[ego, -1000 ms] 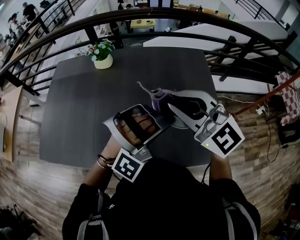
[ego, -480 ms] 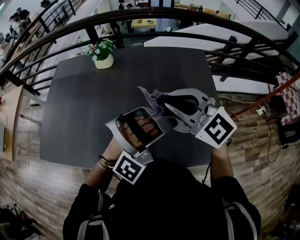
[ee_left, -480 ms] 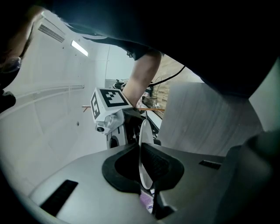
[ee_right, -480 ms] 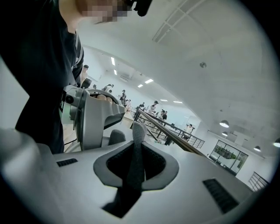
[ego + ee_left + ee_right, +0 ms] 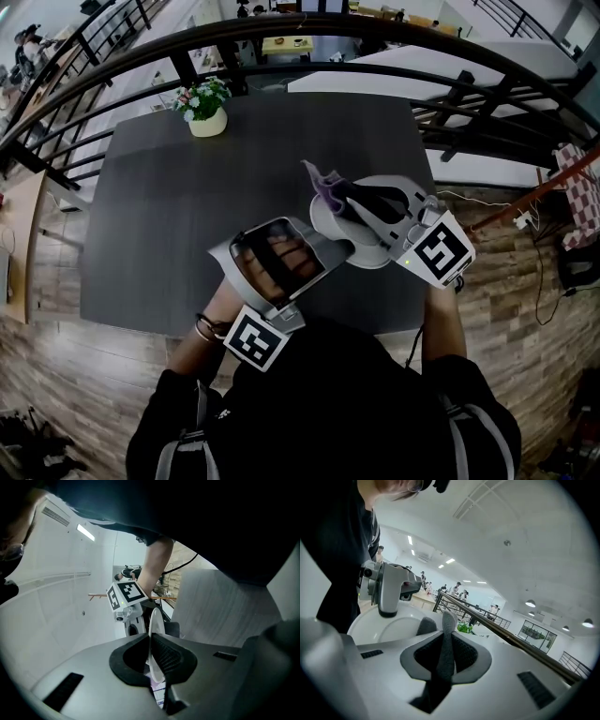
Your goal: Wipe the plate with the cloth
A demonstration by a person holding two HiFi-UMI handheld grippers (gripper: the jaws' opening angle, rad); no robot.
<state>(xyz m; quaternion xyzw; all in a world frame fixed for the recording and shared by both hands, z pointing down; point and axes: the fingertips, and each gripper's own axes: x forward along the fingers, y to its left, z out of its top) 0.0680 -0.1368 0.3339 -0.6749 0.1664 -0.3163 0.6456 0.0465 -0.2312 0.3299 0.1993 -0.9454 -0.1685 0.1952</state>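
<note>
In the head view a white plate (image 5: 375, 255) hangs over the near right part of the dark table (image 5: 159, 216). My left gripper (image 5: 336, 246) is shut on its near rim; in the left gripper view the plate (image 5: 155, 625) stands edge-on between the pads. My right gripper (image 5: 339, 199) is shut on a greyish-purple cloth (image 5: 323, 182) and lies across the plate's face, the cloth's loose end sticking up past the far rim. The right gripper view has the cloth (image 5: 446, 644) pinched between the pads, the plate (image 5: 386, 625) just beyond, and the left gripper (image 5: 389, 590) on its rim.
A small pot of flowers (image 5: 206, 111) stands at the table's far left. A dark curved railing (image 5: 112, 75) runs behind the table and down its right side. Wooden floor (image 5: 506, 300) lies past the table's near and right edges.
My right gripper has carried the cloth a little farther away and to the right over the plate, rolling slightly. The left gripper and the plate have kept still.
</note>
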